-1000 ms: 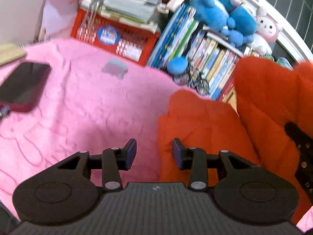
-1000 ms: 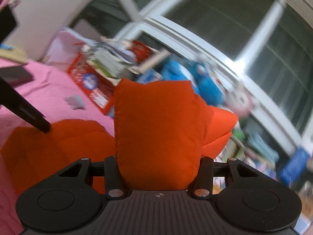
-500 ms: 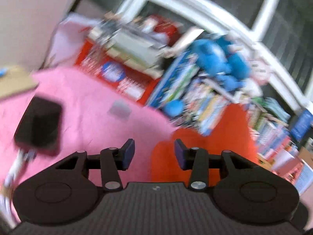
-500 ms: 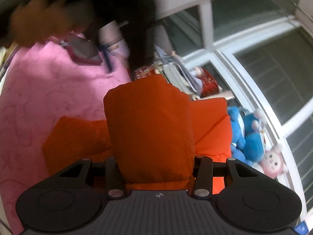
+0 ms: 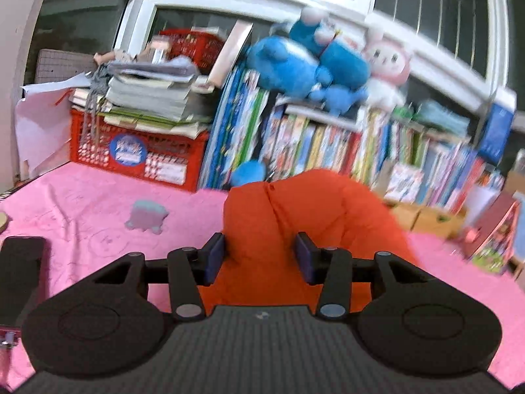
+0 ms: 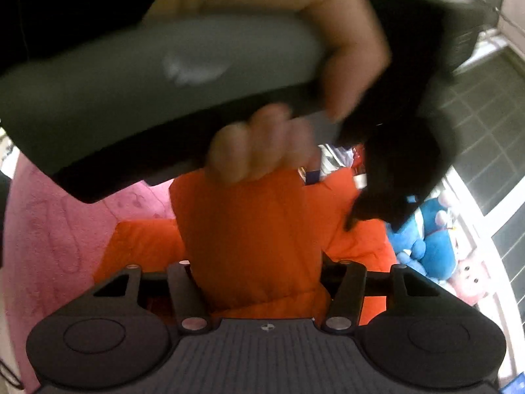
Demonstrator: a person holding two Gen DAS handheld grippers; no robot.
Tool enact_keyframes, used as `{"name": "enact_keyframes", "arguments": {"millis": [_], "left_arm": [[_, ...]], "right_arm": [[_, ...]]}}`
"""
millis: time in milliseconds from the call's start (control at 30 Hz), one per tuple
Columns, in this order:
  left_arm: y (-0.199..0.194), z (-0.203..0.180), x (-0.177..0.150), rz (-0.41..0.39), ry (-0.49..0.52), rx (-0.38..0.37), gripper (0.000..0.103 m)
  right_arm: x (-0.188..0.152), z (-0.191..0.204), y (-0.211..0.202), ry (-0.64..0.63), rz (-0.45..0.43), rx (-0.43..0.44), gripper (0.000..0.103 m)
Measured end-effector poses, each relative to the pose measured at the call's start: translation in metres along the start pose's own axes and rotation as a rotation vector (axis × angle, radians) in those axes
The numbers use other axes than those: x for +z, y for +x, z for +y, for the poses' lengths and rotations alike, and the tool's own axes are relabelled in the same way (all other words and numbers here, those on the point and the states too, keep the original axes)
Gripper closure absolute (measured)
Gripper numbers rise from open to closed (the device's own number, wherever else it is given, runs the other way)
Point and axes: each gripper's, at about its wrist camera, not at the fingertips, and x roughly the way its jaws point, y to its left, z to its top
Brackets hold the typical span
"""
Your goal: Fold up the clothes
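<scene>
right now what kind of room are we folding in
Probably a child's bedroom or playroom at home: a pink sheet covers the surface under the orange garment, with crowded children's books and blue and pink plush toys beneath a window.

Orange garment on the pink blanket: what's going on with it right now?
A person is folding the orange garment with two hand-held claws. The right claw is clamped on a thick fold of it, raised above the pink blanket. The left claw is open, its fingers either side of the fabric without gripping. The person's hand holding the left tool crosses close above the right camera.
</scene>
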Motion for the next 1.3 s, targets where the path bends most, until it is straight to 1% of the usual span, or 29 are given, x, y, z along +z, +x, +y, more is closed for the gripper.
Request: {"name": "enact_keyframes", "arguments": {"millis": [133, 233, 300, 367, 467, 600, 667, 700, 767, 833, 900, 933, 1000, 1033, 1100, 1167, 1200, 1267, 1300], "left_arm": [[0.011, -0.001, -0.014, 0.053, 0.037, 0.059, 0.055], [0.017, -0.008, -0.027, 0.059, 0.115, 0.123, 0.053], [0.019, -0.013, -0.036, 0.059, 0.158, 0.167, 0.053], [0.019, -0.014, -0.041, 0.060, 0.179, 0.192, 0.053], [0.020, -0.011, -0.046, 0.071, 0.162, 0.204, 0.053], [0.021, -0.008, -0.050, 0.077, 0.132, 0.211, 0.053], [0.022, -0.008, -0.052, 0.075, 0.121, 0.216, 0.053], [0.022, -0.008, -0.053, 0.075, 0.115, 0.218, 0.053], [0.022, -0.008, -0.055, 0.073, 0.104, 0.224, 0.052], [0.023, -0.008, -0.055, 0.074, 0.099, 0.233, 0.051], [0.025, -0.009, -0.057, 0.075, 0.098, 0.239, 0.048], [0.027, -0.009, -0.058, 0.076, 0.097, 0.241, 0.044], [0.028, -0.009, -0.062, 0.078, 0.089, 0.230, 0.043], [0.028, -0.010, -0.064, 0.077, 0.084, 0.225, 0.043], [0.026, -0.014, -0.068, 0.067, 0.090, 0.243, 0.043], [0.017, -0.016, -0.063, 0.065, 0.079, 0.268, 0.044], [0.011, -0.016, -0.055, 0.058, 0.063, 0.272, 0.048], [-0.006, -0.019, -0.034, -0.007, 0.060, 0.275, 0.050], [-0.014, -0.026, -0.024, -0.055, 0.089, 0.276, 0.050]], "right_arm": [[-0.011, -0.012, -0.014, 0.086, 0.007, 0.034, 0.030], [-0.026, -0.023, -0.030, 0.154, 0.039, 0.030, 0.026], [-0.039, -0.032, -0.039, 0.211, 0.076, 0.008, 0.025], [-0.053, -0.042, -0.047, 0.279, 0.123, -0.019, 0.025], [-0.083, -0.065, -0.056, 0.447, 0.215, -0.058, 0.025], [-0.121, -0.096, -0.056, 0.757, 0.297, -0.051, 0.026], [-0.129, -0.102, -0.053, 0.847, 0.301, -0.022, 0.031], [-0.127, -0.100, -0.051, 0.844, 0.293, -0.022, 0.034], [-0.121, -0.095, -0.043, 0.829, 0.272, -0.009, 0.047], [-0.120, -0.094, -0.032, 0.858, 0.264, 0.021, 0.067], [-0.123, -0.096, -0.023, 0.931, 0.265, 0.014, 0.070], [-0.123, -0.096, -0.022, 0.979, 0.267, -0.007, 0.073], [-0.133, -0.100, -0.026, 1.066, 0.282, -0.051, 0.074], [-0.137, -0.101, -0.025, 1.081, 0.291, -0.063, 0.074], [-0.144, -0.100, -0.025, 1.090, 0.304, -0.067, 0.074], [-0.145, -0.097, -0.029, 1.073, 0.293, -0.063, 0.078], [-0.143, -0.095, -0.031, 1.049, 0.279, -0.064, 0.081], [-0.137, -0.091, -0.033, 0.996, 0.253, -0.077, 0.081], [-0.135, -0.089, -0.034, 0.969, 0.242, -0.087, 0.081]]}}
